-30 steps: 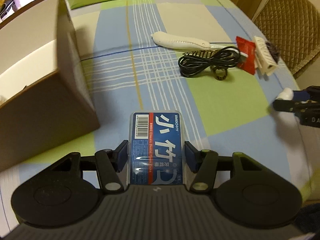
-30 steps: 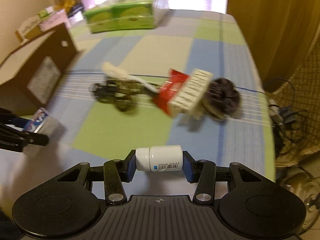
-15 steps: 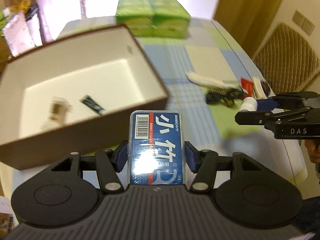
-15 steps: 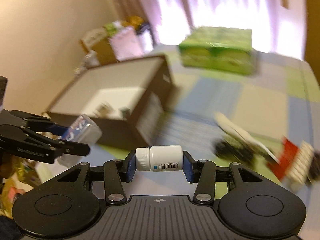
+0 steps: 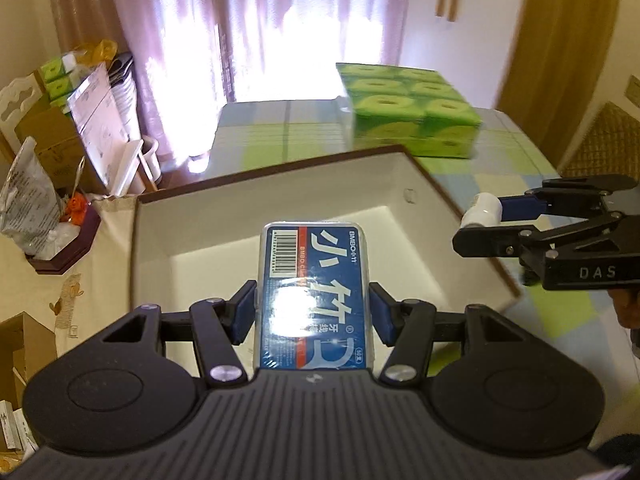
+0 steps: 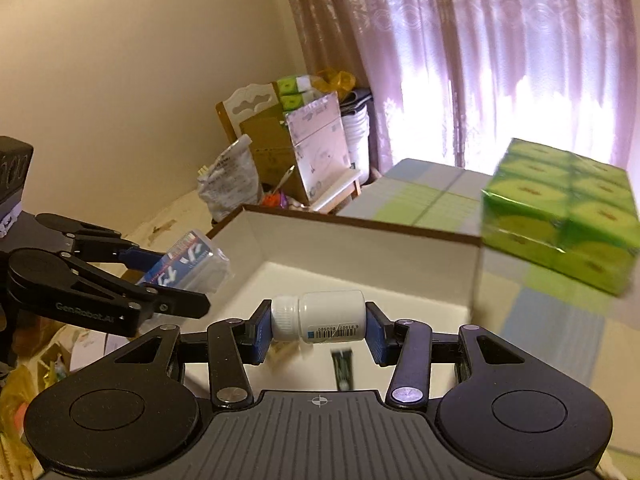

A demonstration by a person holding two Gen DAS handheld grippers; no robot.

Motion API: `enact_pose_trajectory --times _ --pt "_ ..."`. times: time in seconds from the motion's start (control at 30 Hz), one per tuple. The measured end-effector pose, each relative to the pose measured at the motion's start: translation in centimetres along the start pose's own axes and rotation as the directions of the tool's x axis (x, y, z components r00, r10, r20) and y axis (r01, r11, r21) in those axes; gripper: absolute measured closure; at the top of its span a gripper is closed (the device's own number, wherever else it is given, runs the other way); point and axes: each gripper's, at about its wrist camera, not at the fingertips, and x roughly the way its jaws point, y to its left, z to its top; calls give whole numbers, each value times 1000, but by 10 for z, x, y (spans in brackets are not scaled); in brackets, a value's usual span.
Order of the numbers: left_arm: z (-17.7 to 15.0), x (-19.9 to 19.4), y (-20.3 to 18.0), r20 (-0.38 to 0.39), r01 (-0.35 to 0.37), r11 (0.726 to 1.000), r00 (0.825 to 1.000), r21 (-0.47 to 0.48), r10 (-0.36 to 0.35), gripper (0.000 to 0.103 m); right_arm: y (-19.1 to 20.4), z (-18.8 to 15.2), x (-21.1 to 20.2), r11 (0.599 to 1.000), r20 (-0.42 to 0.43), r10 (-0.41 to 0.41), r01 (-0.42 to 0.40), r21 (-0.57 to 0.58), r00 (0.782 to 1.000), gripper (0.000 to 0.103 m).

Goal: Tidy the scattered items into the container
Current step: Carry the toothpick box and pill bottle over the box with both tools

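Box (image 5: 276, 184), open-topped, brown outside and white inside, sits on a checked surface (image 5: 516, 148) and fills the middle of both views. Two hand-held grippers hang over it, each carrying one item, which suggests both are about to be dropped in.

The left hand-held gripper (image 5: 312, 312) is closed onto a flat clear case with a blue label (image 5: 314, 292), pinching its long sides between blue pads (image 5: 245, 314). The case points forward over the box's near wall, label up. From the right wrist view the same case (image 6: 188, 264) is above the box's left edge.

The right hand-held gripper (image 6: 318, 330) is closed onto a small white bottle (image 6: 320, 316), held sideways, cap at one pad and base at the other. This end-to-end hold likely keeps the round body from rolling out. It hovers above the box interior.

Inside the box, a small dark flat item (image 6: 342, 368) lies on the white floor below the bottle; its identity is too blurred to tell. The rest of the visible floor looks bare.

A green wrapped pack (image 5: 408, 116) stands on the surface just beyond the box.
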Motion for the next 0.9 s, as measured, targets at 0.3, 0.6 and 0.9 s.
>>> enact_pose_trajectory --times 0.3,0.6,0.9 --pt "16 75 53 -127 40 998 991 -51 -47 50 -8 17 96 998 -144 -53 58 30 988 54" --pt "25 142 62 -237 20 1000 971 -8 -21 50 -40 16 158 984 -314 -152 172 37 937 54" --pt "26 199 64 -321 -8 1000 947 5 9 49 -47 12 188 972 -402 -227 233 -35 887 54"
